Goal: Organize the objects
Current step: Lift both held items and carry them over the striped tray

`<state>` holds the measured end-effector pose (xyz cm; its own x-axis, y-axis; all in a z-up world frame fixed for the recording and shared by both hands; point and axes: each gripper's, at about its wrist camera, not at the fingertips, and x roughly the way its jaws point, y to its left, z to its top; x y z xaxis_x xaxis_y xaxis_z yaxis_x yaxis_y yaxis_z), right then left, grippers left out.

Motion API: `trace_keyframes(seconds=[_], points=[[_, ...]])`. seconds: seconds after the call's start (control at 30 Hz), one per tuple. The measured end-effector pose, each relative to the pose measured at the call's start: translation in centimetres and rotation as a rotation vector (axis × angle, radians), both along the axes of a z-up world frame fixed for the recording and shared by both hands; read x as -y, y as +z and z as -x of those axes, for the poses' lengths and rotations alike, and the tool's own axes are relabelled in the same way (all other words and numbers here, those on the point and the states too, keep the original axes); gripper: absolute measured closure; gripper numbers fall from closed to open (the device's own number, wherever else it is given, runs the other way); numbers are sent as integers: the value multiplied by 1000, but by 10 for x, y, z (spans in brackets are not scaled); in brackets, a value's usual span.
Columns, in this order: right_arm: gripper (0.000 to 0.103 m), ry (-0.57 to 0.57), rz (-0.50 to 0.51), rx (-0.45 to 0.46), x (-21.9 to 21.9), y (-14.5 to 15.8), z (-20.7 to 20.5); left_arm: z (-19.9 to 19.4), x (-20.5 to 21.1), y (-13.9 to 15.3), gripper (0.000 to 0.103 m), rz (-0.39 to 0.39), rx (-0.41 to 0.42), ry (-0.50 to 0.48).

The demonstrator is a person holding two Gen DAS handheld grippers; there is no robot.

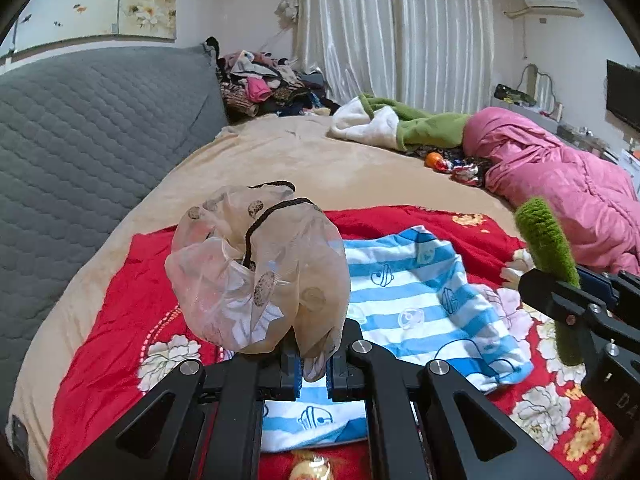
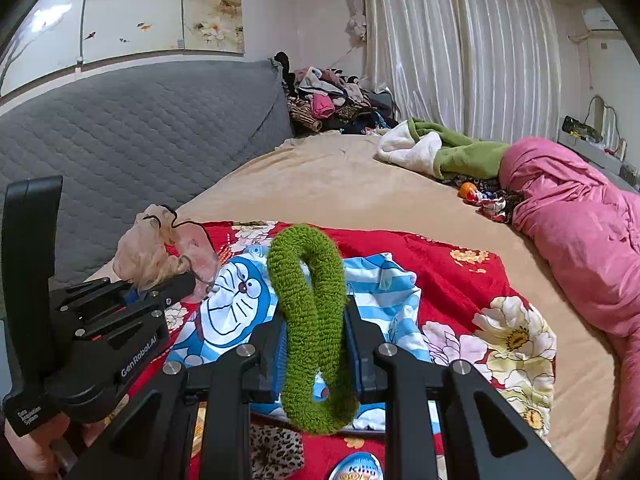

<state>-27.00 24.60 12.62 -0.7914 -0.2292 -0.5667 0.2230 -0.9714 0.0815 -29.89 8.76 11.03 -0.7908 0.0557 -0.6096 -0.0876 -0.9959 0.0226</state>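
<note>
Holding both items up over the bed: left gripper [image 1: 312, 364] has its fingers pinched on the bottom of a sheer beige scrunchie [image 1: 258, 272] with a black cord looped on top; right gripper [image 2: 316, 360] has its fingers clamped on a fuzzy green scrunchie [image 2: 308, 320], loop standing upright between them. Below them lies a blue-and-white striped cartoon shirt [image 2: 240, 300] spread on a red floral cloth [image 1: 112, 308], which sits on a tan bedsheet [image 1: 288, 160]. Grey quilted headboard [image 1: 88, 136] on the left. A pink duvet [image 2: 580, 240] is bunched at the far right of the bed, with a green-and-white fleece garment [image 2: 440, 152] beside it. Clothes pile [image 1: 264, 84] behind the bed corner, pale curtains [image 2: 460, 48] on the back wall, AC unit [image 1: 550, 0] high on the right.
</note>
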Motion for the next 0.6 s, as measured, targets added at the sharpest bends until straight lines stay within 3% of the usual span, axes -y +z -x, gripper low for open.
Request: trace_keyframes(seconds=[0.6], points=[[78,-9,-31,69,-6,-61,58,57,-16,-71,95,27,70,-4]])
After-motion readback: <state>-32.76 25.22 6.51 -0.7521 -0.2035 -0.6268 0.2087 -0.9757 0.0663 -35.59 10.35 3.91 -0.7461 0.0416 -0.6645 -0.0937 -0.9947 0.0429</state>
